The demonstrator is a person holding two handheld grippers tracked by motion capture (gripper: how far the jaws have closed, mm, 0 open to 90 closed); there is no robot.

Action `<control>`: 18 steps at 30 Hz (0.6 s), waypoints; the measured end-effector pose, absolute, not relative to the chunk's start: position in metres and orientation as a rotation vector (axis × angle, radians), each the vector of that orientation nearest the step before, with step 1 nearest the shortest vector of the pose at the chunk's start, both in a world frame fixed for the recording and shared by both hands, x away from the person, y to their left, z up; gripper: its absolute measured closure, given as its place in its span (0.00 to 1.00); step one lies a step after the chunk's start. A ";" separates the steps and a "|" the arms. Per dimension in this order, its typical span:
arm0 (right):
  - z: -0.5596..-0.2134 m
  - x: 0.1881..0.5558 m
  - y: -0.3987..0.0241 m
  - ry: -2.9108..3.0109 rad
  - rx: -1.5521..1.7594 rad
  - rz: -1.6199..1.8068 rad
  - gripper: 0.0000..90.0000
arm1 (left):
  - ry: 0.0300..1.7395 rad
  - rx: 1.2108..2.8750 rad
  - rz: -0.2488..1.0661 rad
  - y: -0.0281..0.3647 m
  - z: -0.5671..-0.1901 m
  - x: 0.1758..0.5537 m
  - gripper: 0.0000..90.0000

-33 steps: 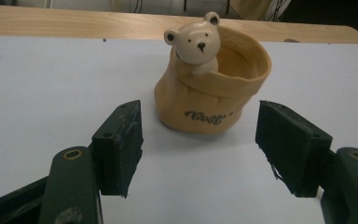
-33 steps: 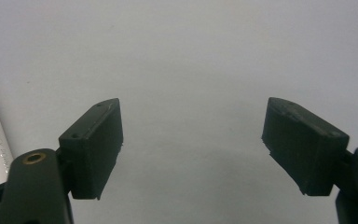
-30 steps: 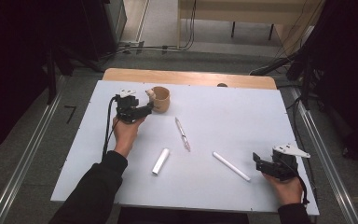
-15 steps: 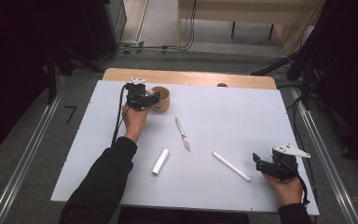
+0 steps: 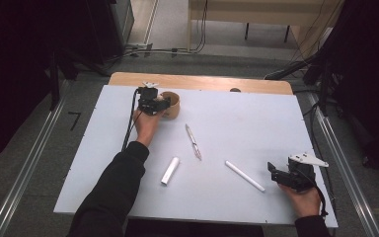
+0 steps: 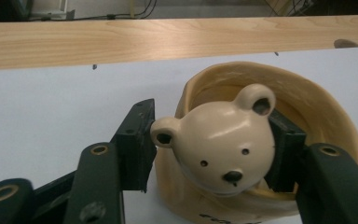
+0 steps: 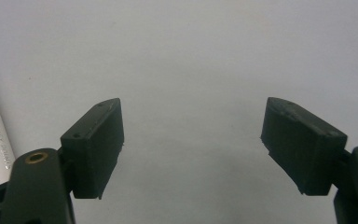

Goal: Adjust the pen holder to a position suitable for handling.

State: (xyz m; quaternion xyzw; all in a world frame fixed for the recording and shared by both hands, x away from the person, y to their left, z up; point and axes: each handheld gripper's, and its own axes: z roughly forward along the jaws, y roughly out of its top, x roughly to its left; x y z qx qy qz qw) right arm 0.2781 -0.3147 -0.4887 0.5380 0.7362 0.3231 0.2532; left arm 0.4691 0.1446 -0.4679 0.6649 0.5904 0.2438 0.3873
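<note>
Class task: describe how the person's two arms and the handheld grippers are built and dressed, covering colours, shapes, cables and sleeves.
Both arms wear dark long sleeves. The left gripper and the right gripper each have two black blocky jaws with brass-coloured pivot rivets. A black cable trails from the left one. A pale grey three-cornered plate sits on top of the right one.

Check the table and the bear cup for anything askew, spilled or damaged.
Nothing looks spilled or broken. The bear cup stands upright near the table's far edge, its bear face between the left claw's jaws, which have just been closing. The pen and two white tubes lie scattered, not aligned.
</note>
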 end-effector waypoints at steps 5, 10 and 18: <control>-0.489 0.278 -0.314 2.002 1.468 0.877 0.22 | 1.490 1.710 0.626 0.141 -0.468 0.472 0.60; -0.489 0.278 -0.314 2.007 1.467 0.876 0.22 | 1.503 1.726 0.657 0.139 -0.467 0.473 0.64; -0.489 0.278 -0.315 2.007 1.472 0.880 0.23 | 1.536 1.728 0.722 0.133 -0.467 0.472 0.68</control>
